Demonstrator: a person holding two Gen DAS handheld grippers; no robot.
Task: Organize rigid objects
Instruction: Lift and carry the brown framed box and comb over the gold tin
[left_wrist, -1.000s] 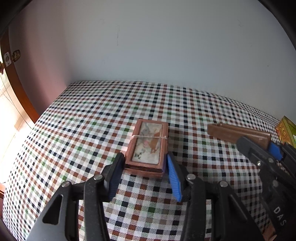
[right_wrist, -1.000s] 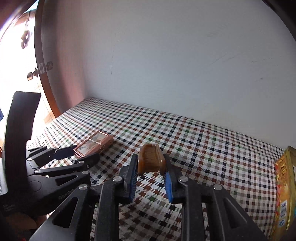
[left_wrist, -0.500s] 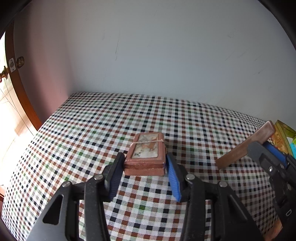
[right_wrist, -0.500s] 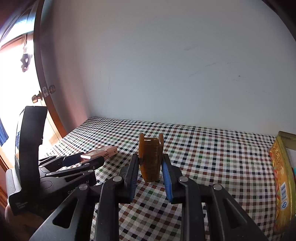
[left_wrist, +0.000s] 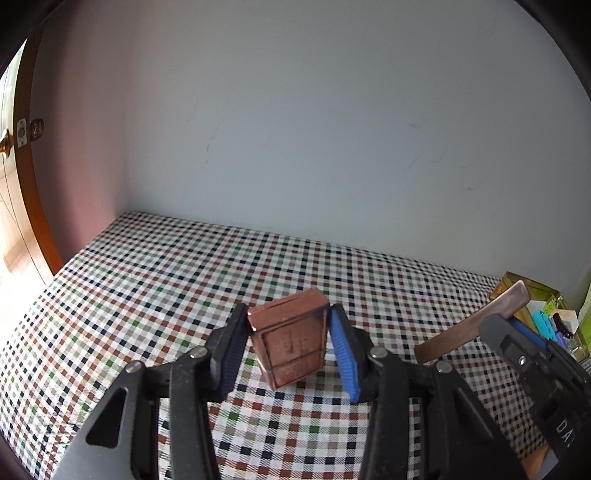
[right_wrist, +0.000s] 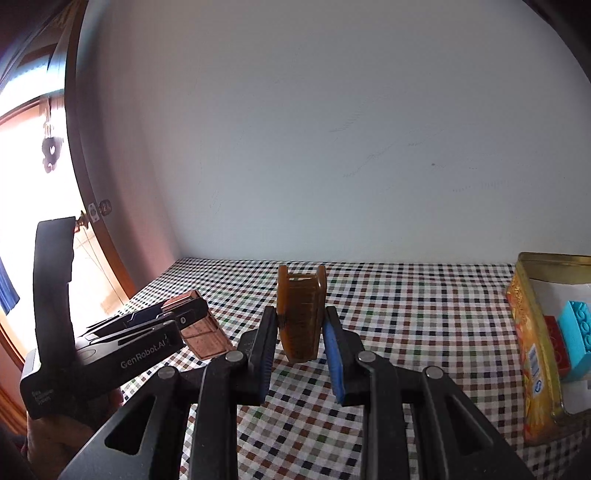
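Table (left_wrist: 155, 280) w/ checked cloth runs back to a plain wall (left_wrist: 332, 129); wide bare stretch in the middle and toward the far left corner, where a wooden door frame (left_wrist: 33, 206) stands beside the table edge. Right side is closed off by a gold tin (right_wrist: 532, 332) holding toy blocks (right_wrist: 576, 332), near the wall. Left gripper (left_wrist: 288, 341) is clenched on a small copper-brown box (left_wrist: 291, 339), pads pressing both its sides, box tilted and lifted clear of the cloth. Right gripper (right_wrist: 300, 334) is clamped tight on an amber comb (right_wrist: 301, 317), held upright above the table, teeth facing the camera. The two grippers sit side by side, near each other, w/ the tin just to the right of the right one.
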